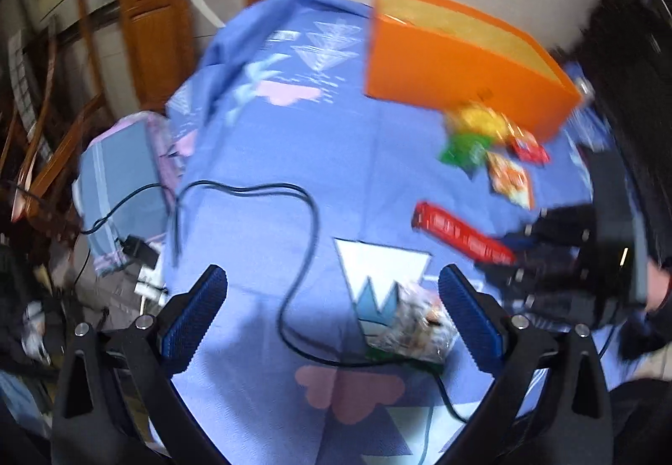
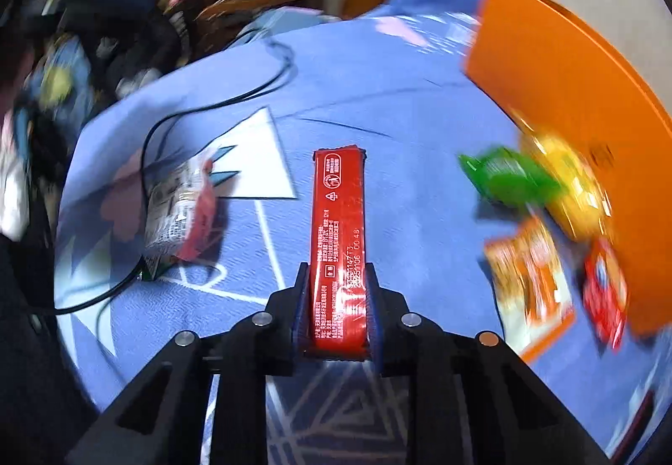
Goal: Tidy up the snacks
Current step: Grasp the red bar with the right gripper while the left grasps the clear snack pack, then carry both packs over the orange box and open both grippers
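Red snack bar sits clamped lengthwise in your right gripper, jaws shut tight on it, held above the blue cloth. Your left gripper is wide open w/ nothing in it, over a clear snack pack near the black cable. Green, yellow & orange packs lie right, beside the orange box.

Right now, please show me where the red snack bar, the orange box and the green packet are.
red snack bar (image 2: 338, 238), right wrist view, middle of wrapper.
orange box (image 1: 458, 64), left wrist view, front wall.
green packet (image 2: 510, 175), right wrist view, centre.
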Available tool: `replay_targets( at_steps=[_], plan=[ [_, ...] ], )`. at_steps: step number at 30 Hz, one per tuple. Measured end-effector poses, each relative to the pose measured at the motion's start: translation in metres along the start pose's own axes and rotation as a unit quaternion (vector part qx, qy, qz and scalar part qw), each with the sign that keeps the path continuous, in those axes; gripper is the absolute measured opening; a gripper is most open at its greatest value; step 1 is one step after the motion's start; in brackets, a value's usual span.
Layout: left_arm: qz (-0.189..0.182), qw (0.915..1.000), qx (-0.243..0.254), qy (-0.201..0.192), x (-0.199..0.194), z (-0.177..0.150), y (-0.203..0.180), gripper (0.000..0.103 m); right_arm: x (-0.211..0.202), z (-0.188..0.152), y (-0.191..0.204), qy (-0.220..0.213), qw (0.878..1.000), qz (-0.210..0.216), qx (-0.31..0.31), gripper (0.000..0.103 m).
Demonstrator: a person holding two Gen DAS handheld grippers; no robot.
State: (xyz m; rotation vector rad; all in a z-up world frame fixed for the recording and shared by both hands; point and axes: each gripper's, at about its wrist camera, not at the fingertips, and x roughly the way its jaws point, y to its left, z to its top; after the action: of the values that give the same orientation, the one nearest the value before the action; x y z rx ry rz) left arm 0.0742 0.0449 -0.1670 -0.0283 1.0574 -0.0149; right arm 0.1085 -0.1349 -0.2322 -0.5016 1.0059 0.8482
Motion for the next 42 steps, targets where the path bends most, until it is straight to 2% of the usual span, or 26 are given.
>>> replay_targets(
  at_steps=[4, 8, 11, 13, 14, 16, 23, 25, 27, 29, 33, 38, 42],
  plan=[
    [-0.016, 0.997, 0.076, 0.004, 0.021, -0.013, -0.035, 0.099, -0.016, -0.028, -0.015, -0.007, 0.996, -0.02, 0.083, 0.024],
    [-0.03, 0.9925, 0.117, 0.016, 0.046, -0.025, -0.059, 0.099, -0.032, -0.053, -0.018, -0.017, 0.989, -0.029, 0.143, 0.024],
    [-0.046, 0.9907, 0.125, 0.029, 0.06, -0.03, -0.066, 0.097, -0.04, -0.065, -0.013, -0.025, 0.985, -0.038, 0.165, 0.024],
    [-0.053, 0.9896, 0.129, 0.037, 0.069, -0.032, -0.069, 0.088, -0.045, -0.069, -0.008, -0.031, 0.982, -0.04, 0.18, 0.024],
    [-0.058, 0.9892, 0.129, 0.041, 0.071, -0.033, -0.069, 0.081, -0.044, -0.067, -0.008, -0.034, 0.981, -0.041, 0.185, 0.024],
    [-0.063, 0.9889, 0.125, 0.049, 0.076, -0.034, -0.068, 0.076, -0.047, -0.07, -0.004, -0.038, 0.979, -0.042, 0.195, 0.024],
    [-0.079, 0.9836, 0.15, 0.062, 0.082, -0.042, -0.078, 0.07, -0.048, -0.071, -0.001, -0.042, 0.975, -0.038, 0.216, 0.024],
    [-0.074, 0.9838, 0.155, 0.052, 0.081, -0.045, -0.078, 0.065, -0.05, -0.071, -0.001, -0.044, 0.975, -0.039, 0.214, 0.024],
    [-0.086, 0.9854, 0.139, 0.049, 0.078, -0.041, -0.072, 0.048, -0.054, -0.07, -0.001, -0.05, 0.975, -0.039, 0.212, 0.024],
    [-0.106, 0.987, 0.111, 0.047, 0.076, -0.035, -0.062, 0.046, -0.058, -0.069, -0.001, -0.055, 0.975, -0.043, 0.211, 0.024],
    [-0.11, 0.9886, 0.098, 0.032, 0.068, -0.026, -0.051, 0.044, -0.064, -0.068, -0.005, -0.068, 0.971, -0.05, 0.223, 0.024],
    [-0.114, 0.9888, 0.096, -0.013, 0.033, -0.004, -0.043, 0.044, -0.082, -0.065, -0.011, -0.096, 0.965, -0.061, 0.236, 0.024],
    [-0.115, 0.987, 0.096, -0.059, 0.001, 0.025, -0.041, 0.044, -0.101, -0.058, -0.017, -0.126, 0.958, -0.081, 0.244, 0.024]
  ],
)
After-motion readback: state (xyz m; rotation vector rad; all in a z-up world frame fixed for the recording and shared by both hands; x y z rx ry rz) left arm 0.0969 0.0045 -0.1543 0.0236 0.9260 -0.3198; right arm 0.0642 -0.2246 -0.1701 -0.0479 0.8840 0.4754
